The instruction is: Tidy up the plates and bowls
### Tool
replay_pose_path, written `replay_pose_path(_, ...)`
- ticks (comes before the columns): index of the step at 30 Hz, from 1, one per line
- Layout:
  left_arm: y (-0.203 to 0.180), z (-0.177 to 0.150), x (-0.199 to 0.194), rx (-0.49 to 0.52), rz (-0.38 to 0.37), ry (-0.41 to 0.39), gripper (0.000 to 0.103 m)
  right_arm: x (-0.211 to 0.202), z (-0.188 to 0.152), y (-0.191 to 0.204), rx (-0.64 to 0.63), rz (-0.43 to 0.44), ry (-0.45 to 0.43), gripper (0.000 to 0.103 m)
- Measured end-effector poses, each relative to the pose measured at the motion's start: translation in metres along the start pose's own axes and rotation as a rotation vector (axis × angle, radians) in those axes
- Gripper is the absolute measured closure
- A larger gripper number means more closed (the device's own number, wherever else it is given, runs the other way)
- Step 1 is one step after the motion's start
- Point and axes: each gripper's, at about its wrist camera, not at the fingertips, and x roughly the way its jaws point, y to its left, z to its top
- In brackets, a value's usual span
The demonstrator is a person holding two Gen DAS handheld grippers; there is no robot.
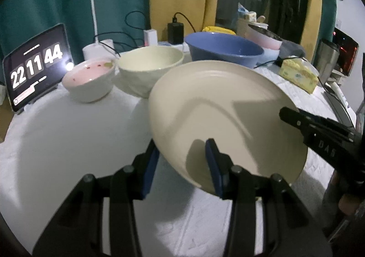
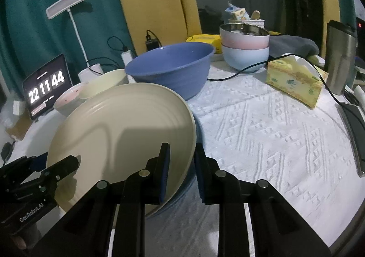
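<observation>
A cream plate [image 1: 223, 115] hangs tilted above the white tablecloth [image 2: 262, 134], held from both sides. My left gripper [image 1: 182, 165] is shut on its near-left rim, one blue pad [image 1: 213, 165] on the upper face and the other under the edge. My right gripper [image 2: 181, 165] is shut on the opposite rim of the plate [image 2: 123, 129]. Its black fingertip [image 1: 289, 115] shows at the right in the left wrist view. Behind the plate stand a pink bowl [image 1: 89, 79], a cream bowl [image 1: 148, 68] and a large blue bowl [image 2: 171, 68].
A pink bowl stacked in a light blue one [image 2: 245, 52] stands at the back. A tissue box [image 2: 294, 81], a steel flask [image 2: 340, 56] and cables lie to the right. A tablet clock [image 1: 36, 68] and a desk lamp [image 2: 68, 6] are at the left.
</observation>
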Motion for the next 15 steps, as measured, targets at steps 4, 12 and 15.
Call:
replay_pose_path(4, -0.004, 0.001, 0.006, 0.011, 0.010, 0.008, 0.058, 0.002, 0.002, -0.006, 0.006, 0.001, 0.000, 0.078)
replay_pose_path(12, 0.007, 0.001, 0.014, -0.037, 0.005, 0.044, 0.056, -0.001, 0.004, -0.013, 0.007, -0.019, -0.034, 0.065)
replay_pose_path(15, 0.010, 0.002, 0.010, -0.057, -0.006, 0.032, 0.055, 0.004, 0.004, -0.018, 0.022, -0.023, -0.019, 0.065)
